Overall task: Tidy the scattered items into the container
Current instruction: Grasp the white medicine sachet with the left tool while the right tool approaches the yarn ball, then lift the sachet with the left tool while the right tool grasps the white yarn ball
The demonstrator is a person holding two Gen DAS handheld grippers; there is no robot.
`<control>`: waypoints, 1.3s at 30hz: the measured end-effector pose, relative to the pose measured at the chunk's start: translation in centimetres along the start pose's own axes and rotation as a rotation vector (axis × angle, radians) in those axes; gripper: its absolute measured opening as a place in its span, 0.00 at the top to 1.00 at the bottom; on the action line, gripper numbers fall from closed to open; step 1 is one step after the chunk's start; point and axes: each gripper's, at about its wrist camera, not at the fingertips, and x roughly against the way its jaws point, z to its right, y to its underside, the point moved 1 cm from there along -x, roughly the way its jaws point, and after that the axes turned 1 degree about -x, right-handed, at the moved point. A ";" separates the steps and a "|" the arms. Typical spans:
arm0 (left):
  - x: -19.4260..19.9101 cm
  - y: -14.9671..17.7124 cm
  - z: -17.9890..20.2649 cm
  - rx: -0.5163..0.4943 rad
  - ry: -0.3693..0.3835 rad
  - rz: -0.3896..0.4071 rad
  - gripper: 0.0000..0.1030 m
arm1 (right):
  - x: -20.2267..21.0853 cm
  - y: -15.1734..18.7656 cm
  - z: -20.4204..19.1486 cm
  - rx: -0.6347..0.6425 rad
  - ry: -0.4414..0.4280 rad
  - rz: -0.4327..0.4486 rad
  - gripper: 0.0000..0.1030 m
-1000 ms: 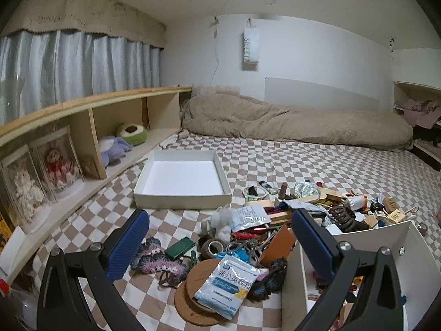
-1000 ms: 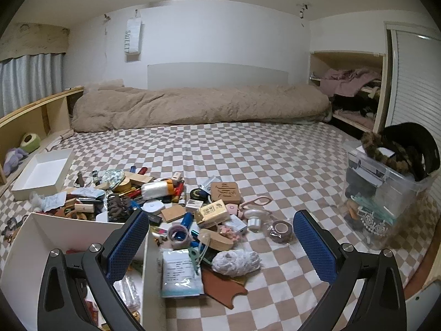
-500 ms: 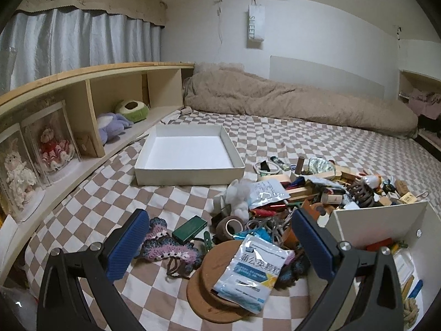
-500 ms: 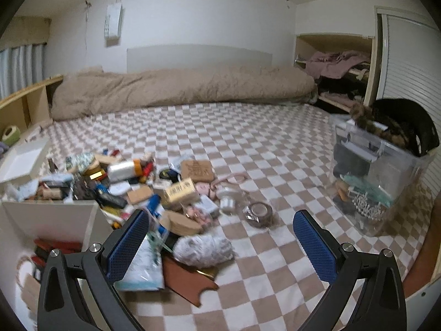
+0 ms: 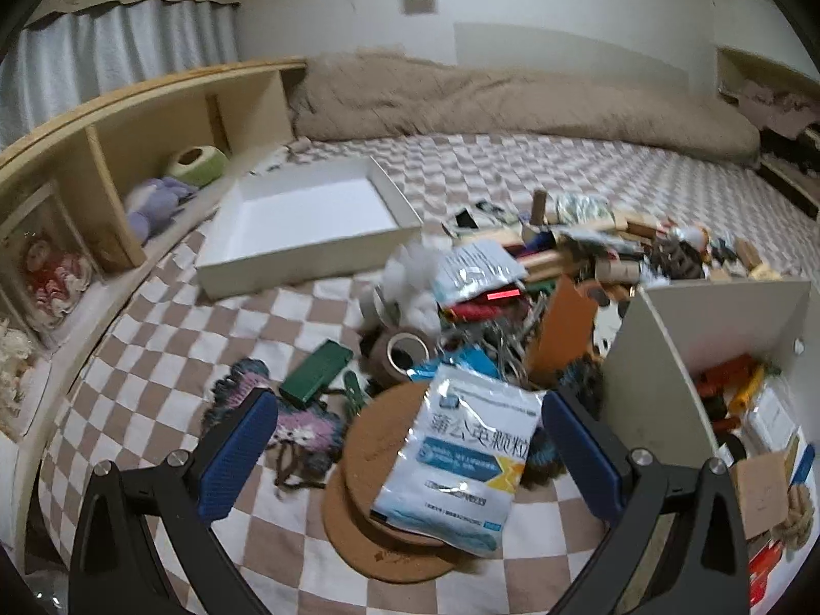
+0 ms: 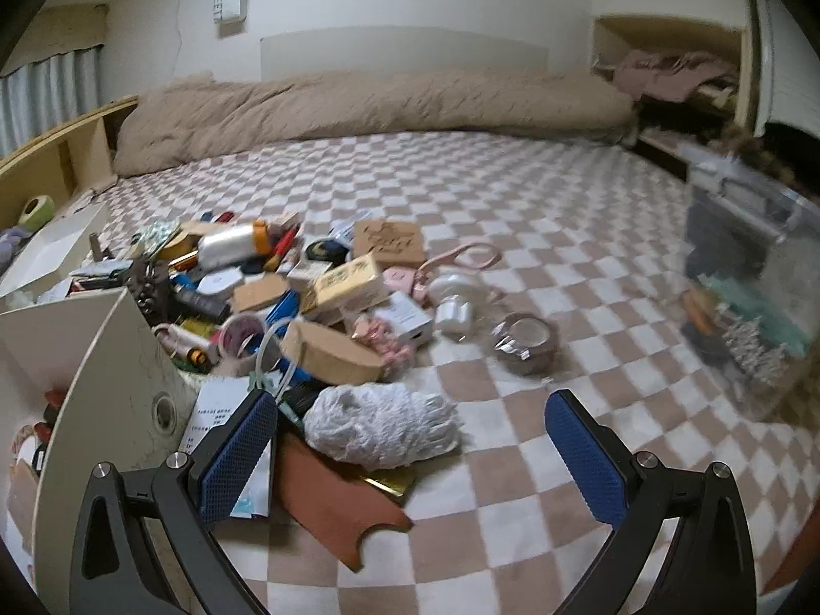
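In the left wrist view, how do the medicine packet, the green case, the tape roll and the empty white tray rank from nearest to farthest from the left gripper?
From the left gripper:
1. Medicine packet, between the fingers, on cork mats.
2. Green case, left of centre.
3. Tape roll, centre; close to the case, hard to separate.
4. White tray, far left.

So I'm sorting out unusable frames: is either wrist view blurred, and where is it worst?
Left wrist: moderate motion blur, the pile beyond the packet smeared, its big print still legible. Right wrist: blur strongest at the right edge, where the clear bin streaks; the white bundle stays fairly crisp. Both views bend straight lines, fisheye style.
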 end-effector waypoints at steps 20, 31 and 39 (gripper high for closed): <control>-4.2 2.3 3.1 -0.173 0.080 -0.106 0.26 | -3.3 3.0 0.4 -0.086 -0.006 -0.115 0.00; -3.9 2.5 1.9 -0.083 0.071 -0.107 0.34 | -3.4 3.2 1.5 -0.155 -0.033 -0.119 0.00; -3.8 3.0 0.0 0.055 0.006 -0.140 0.35 | -4.3 3.0 1.0 -0.140 -0.044 -0.150 0.00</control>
